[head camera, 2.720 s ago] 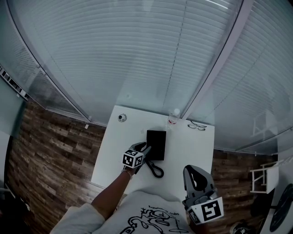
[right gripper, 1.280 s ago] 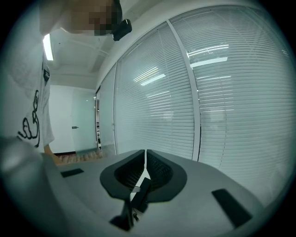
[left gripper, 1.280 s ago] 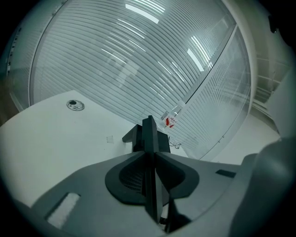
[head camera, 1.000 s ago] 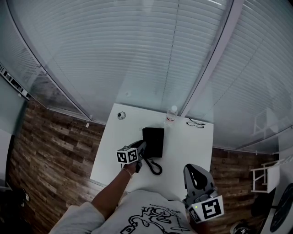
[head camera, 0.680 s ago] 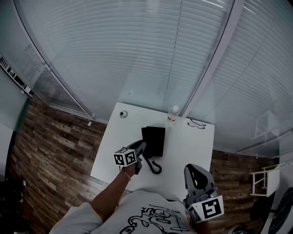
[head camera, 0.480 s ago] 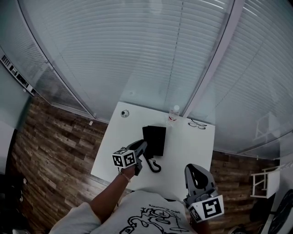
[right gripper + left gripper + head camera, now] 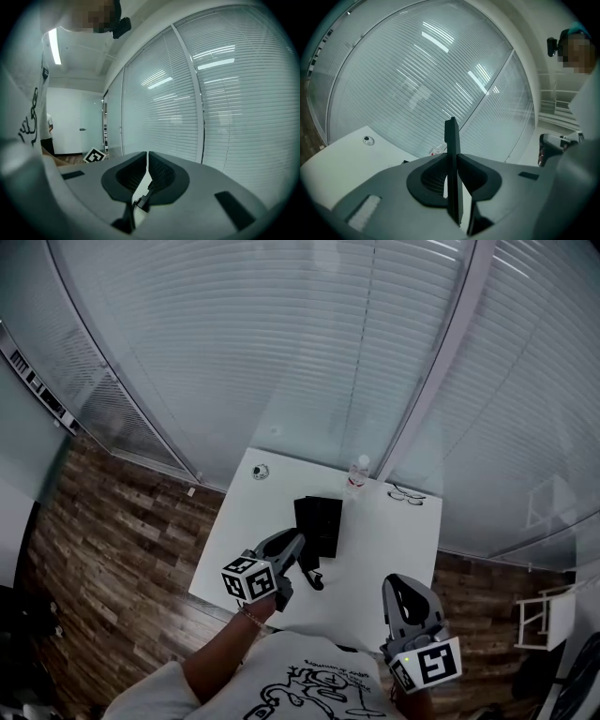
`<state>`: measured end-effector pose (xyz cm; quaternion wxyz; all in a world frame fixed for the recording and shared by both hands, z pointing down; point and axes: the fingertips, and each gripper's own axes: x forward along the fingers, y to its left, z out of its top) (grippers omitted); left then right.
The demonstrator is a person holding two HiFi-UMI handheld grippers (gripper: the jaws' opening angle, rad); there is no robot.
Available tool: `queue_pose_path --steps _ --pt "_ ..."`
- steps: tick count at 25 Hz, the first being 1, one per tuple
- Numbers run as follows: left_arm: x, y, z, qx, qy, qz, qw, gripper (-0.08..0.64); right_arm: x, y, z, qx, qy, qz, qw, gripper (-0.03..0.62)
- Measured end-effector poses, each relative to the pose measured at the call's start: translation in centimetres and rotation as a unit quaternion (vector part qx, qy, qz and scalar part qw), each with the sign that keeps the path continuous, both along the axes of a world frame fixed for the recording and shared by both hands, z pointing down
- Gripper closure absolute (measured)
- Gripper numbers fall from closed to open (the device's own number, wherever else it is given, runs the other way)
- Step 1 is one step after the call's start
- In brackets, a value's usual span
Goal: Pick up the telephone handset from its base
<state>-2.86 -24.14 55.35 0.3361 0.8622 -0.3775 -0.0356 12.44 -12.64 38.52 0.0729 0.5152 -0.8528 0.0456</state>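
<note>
The black telephone base (image 7: 320, 519) lies in the middle of the white table (image 7: 398, 549). My left gripper (image 7: 296, 544) hovers at the base's near left corner, shut on the black handset (image 7: 283, 593), which is off the base. A dark cord (image 7: 312, 577) loops from the handset onto the table. In the left gripper view the handset (image 7: 452, 154) stands edge-on as a thin black slab clamped between the jaws of that gripper (image 7: 453, 161). My right gripper (image 7: 405, 594) hangs by my body at the lower right, shut with nothing in it (image 7: 148, 158).
A small water bottle (image 7: 356, 474) and a pair of glasses (image 7: 405, 493) sit at the table's far edge. A small round object (image 7: 260, 471) lies at the far left corner. Glass walls with blinds stand behind the table; wood floor surrounds it.
My left gripper has drawn back toward me and to the left with the handset, and the cord has trailed after it. The right gripper has stayed put.
</note>
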Motion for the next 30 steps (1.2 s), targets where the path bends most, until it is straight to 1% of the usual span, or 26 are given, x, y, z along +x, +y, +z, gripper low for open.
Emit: queue_pose_path --steps 5,10,21,26,30 --pt "-0.1 1.4 -3.2 0.026 0.005 -0.002 0.9996 0.497 0.5 0.0 0.3 -0.002 -0.002 0.001 1.0 0.578" --pt "0.2 2.7 -6.4 0.058 0.001 0.006 0.9983 0.497 0.6 -0.1 0.5 -0.002 -0.002 0.002 1.0 0.578" --pt "0.9 5.7 -11.4 0.134 -0.019 0.017 0.9906 0.497 0.4 -0.4 0.8 0.0 -0.003 0.004 1.0 0.578" --pt "0.7 6.5 -12.8 0.15 -0.019 0.014 0.9884 0.497 0.3 -0.4 0.9 0.0 -0.006 0.003 1.0 0.578" --pt "0.8 7.0 -13.4 0.155 -0.017 0.018 0.9876 0.497 0.2 -0.3 1.0 -0.001 -0.008 0.001 1.0 0.578"
